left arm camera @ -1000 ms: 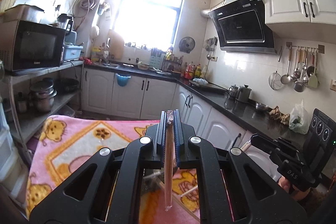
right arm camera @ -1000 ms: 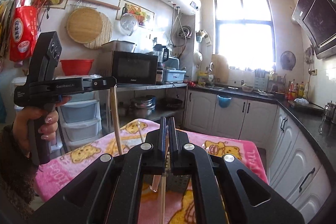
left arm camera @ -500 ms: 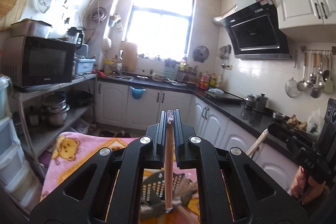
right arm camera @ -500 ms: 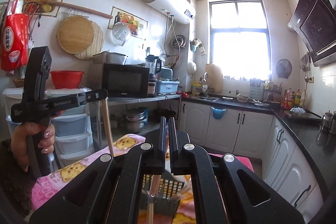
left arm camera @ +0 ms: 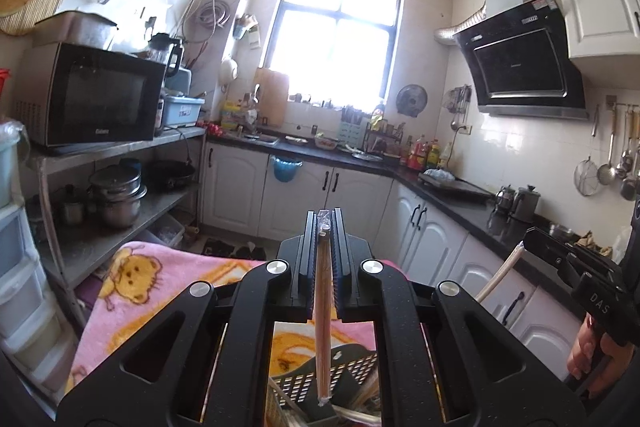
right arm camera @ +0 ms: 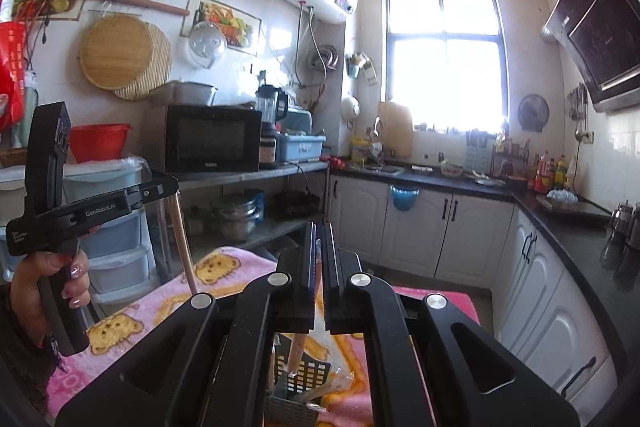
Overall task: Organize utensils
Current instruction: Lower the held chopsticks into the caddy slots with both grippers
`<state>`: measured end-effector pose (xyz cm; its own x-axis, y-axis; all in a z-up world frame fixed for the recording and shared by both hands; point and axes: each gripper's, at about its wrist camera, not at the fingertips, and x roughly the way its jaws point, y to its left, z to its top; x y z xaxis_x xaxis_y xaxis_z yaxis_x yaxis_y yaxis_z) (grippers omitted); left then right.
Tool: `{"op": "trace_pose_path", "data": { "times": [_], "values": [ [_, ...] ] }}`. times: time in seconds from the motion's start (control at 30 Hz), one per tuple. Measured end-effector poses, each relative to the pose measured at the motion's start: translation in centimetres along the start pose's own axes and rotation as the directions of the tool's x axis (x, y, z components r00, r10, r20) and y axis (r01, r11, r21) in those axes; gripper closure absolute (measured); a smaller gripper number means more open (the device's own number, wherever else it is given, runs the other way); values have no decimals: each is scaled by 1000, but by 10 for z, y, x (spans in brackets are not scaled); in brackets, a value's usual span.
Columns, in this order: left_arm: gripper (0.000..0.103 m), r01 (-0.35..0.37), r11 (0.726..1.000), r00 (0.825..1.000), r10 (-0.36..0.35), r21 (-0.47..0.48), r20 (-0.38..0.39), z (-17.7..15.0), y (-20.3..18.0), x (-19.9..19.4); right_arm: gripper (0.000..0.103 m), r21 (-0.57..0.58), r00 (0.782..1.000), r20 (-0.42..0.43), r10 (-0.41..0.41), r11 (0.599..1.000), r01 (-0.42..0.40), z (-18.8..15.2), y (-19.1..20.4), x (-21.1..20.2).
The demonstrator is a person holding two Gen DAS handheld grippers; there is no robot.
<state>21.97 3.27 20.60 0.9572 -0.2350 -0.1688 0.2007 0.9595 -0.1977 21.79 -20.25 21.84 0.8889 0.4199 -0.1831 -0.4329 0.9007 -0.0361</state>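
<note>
The left gripper point(left arm camera: 323, 259), a black two-finger tong, is clamped on a pair of wooden chopsticks in a clear plastic sleeve point(left arm camera: 322, 311). The chopsticks hang almost upright between the pads, and their lower end is just above the dark grey perforated plastic utensil basket point(left arm camera: 352, 367). The right gripper point(right arm camera: 319, 267), also black, is closed on a second pair of wrapped wooden chopsticks point(right arm camera: 298, 349); this pair points down into the open top of the same basket point(right arm camera: 308, 375), near its left rim. Whether the tip touches anything inside, I cannot tell.

The basket stands on a pink blanket with yellow bear pictures point(left arm camera: 132, 291), which covers the table. Some other light wooden sticks lie inside the basket. In the left wrist view the right gripper point(left arm camera: 532, 247) comes in from the right edge with its chopstick slanting down to the left, and the fingers point(left arm camera: 588, 355) of the right hand wrap its handle. In the right wrist view the left hand point(right arm camera: 44, 279) holds its gripper point(right arm camera: 168, 187) at the left edge, well apart from the basket's rim.

Beyond the far edge of the blanket there is open floor before the white lower cabinets point(right arm camera: 416, 227). A metal shelf with a black microwave oven point(right arm camera: 208, 139) stands close to the left side of the table.
</note>
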Motion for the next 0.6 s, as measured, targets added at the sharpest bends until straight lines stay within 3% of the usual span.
{"op": "trace_pose_path", "data": {
  "times": [0.3, 0.6],
  "values": [
    [99, -8, 1000, 998, 6, -22, -63, -31, 10, 30, 100, 16, 994, -104, 11, 1000, -10, -33, 6, 33],
    [99, -3, 1000, 992, 1, -21, -124, -55, 13, 43, 100, 43, 988, -154, 14, 999, -7, -54, 8, 44]
  ]
}}
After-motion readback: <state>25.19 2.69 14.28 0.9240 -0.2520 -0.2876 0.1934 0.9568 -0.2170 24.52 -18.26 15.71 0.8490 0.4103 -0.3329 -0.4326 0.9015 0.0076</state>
